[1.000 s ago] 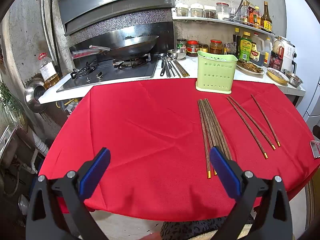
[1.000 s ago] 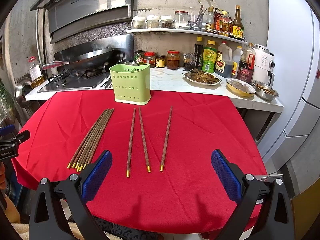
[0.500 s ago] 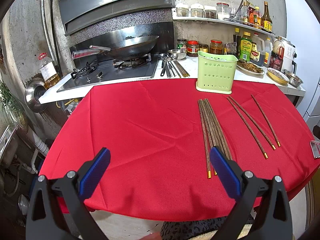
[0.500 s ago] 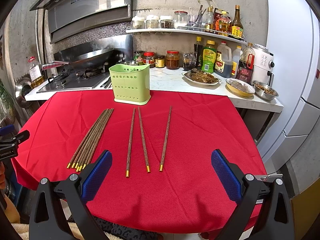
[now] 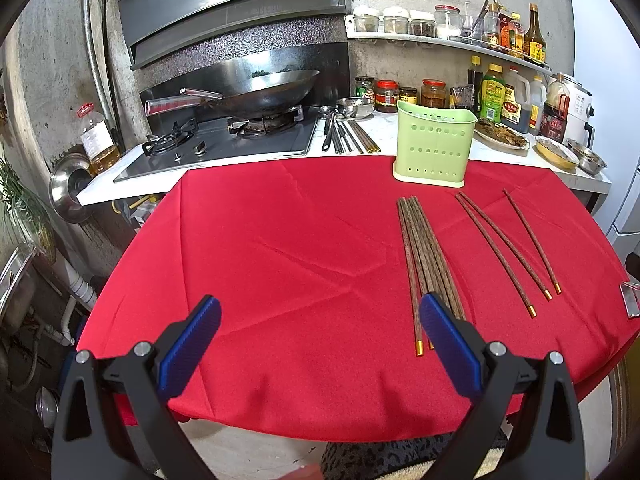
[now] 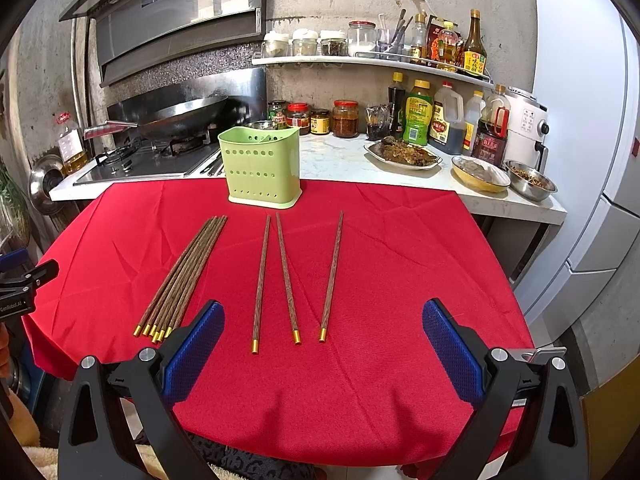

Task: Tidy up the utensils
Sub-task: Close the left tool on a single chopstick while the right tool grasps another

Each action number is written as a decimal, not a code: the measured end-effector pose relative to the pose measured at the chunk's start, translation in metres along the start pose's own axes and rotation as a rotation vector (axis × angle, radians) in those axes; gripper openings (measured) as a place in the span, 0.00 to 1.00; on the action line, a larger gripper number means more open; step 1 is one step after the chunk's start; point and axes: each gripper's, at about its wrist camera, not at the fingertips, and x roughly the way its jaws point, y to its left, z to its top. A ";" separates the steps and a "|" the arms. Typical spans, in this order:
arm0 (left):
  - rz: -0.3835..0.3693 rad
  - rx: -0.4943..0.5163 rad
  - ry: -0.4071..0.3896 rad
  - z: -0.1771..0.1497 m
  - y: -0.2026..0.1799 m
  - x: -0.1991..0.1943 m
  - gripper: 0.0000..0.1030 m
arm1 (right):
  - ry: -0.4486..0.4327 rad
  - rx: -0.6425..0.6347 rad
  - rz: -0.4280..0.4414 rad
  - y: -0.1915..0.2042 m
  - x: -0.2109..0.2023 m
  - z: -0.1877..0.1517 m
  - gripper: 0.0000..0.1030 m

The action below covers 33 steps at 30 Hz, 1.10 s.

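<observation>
A bundle of several brown chopsticks with gold tips [image 5: 424, 256] [image 6: 184, 276] lies on the red tablecloth [image 5: 280, 264] [image 6: 400, 280]. Three single chopsticks [image 5: 508, 246] [image 6: 285, 276] lie apart to its right. A green perforated utensil holder [image 5: 434, 146] [image 6: 262, 168] stands upright at the table's far edge, behind them. My left gripper [image 5: 320, 340] is open and empty above the near edge, left of the bundle. My right gripper [image 6: 322, 344] is open and empty near the singles' gold tips.
Behind the table a white counter [image 6: 340, 160] holds a gas stove with a wok [image 5: 256, 92], metal utensils [image 5: 344, 134], jars, sauce bottles [image 6: 418, 118], a plate of food [image 6: 404, 154] and bowls. A white fridge [image 6: 580, 120] stands at the right.
</observation>
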 end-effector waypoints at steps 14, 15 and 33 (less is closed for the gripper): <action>-0.002 -0.014 0.092 -0.012 0.003 0.042 0.94 | 0.049 0.006 0.034 0.006 0.033 -0.006 0.95; -0.009 -0.011 0.104 -0.013 0.002 0.048 0.94 | 0.050 0.013 0.038 0.005 0.037 -0.006 0.95; -0.135 0.039 0.234 -0.019 -0.032 0.110 0.89 | 0.094 0.027 0.030 -0.005 0.100 -0.002 0.95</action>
